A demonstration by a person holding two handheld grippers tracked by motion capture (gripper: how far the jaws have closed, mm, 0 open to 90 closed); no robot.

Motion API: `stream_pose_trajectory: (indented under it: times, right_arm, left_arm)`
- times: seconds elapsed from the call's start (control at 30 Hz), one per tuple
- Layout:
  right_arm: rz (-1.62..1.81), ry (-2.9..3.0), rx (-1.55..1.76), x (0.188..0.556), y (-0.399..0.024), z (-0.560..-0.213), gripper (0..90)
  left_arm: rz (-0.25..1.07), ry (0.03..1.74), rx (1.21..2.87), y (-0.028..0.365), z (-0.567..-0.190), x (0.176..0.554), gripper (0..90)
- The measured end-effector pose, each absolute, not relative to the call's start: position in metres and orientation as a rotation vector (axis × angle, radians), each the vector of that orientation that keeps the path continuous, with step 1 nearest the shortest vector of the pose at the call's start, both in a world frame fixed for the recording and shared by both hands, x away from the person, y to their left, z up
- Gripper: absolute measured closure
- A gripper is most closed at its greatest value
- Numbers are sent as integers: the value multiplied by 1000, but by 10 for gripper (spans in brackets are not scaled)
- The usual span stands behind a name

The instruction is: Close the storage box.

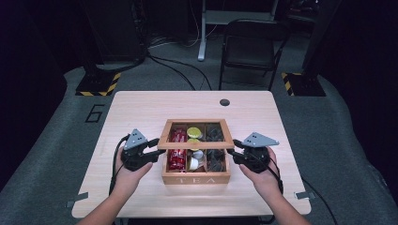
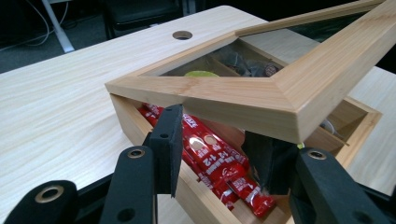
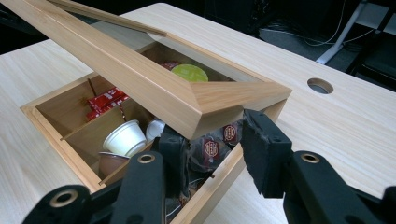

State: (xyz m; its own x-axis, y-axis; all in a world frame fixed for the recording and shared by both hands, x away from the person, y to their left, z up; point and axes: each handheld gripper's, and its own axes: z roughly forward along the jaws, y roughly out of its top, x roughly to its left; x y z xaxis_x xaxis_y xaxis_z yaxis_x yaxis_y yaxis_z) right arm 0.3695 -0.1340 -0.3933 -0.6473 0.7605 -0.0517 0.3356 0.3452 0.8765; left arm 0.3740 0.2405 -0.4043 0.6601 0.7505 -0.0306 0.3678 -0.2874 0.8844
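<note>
Both tongs, left (image 1: 151, 151) and right (image 1: 238, 151), gape beneath the raised lid (image 1: 195, 135); left gripper view reveals red sachets (image 2: 219, 163).

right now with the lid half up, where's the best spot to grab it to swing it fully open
Probably the lid's raised front rail, at its two front corners, coming in from the left and right ends. The frame is thick flat wood around a glass pane, hinged at the back of the tea box. The left claw and right claw sit at those corners.

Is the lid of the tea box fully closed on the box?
No. In the left gripper view the lid is raised at an angle, leaving a gap above the red packets inside the box.
</note>
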Motion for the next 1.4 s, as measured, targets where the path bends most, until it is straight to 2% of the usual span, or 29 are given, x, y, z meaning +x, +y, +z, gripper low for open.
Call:
stream_pose_trajectory:
  times: [0.5, 0.8, 1.4]
  right_arm:
    - [1252, 2151, 969, 364, -134, -403, 612]
    - [1262, 2129, 957, 355, -134, -415, 608]
    - [1219, 2141, 921, 340, -132, -435, 598]
  left_arm:
    - [457, 915, 1866, 241, -413, 364, 572]
    - [500, 917, 1876, 237, -424, 356, 572]
    - [483, 933, 1874, 231, -441, 337, 565]
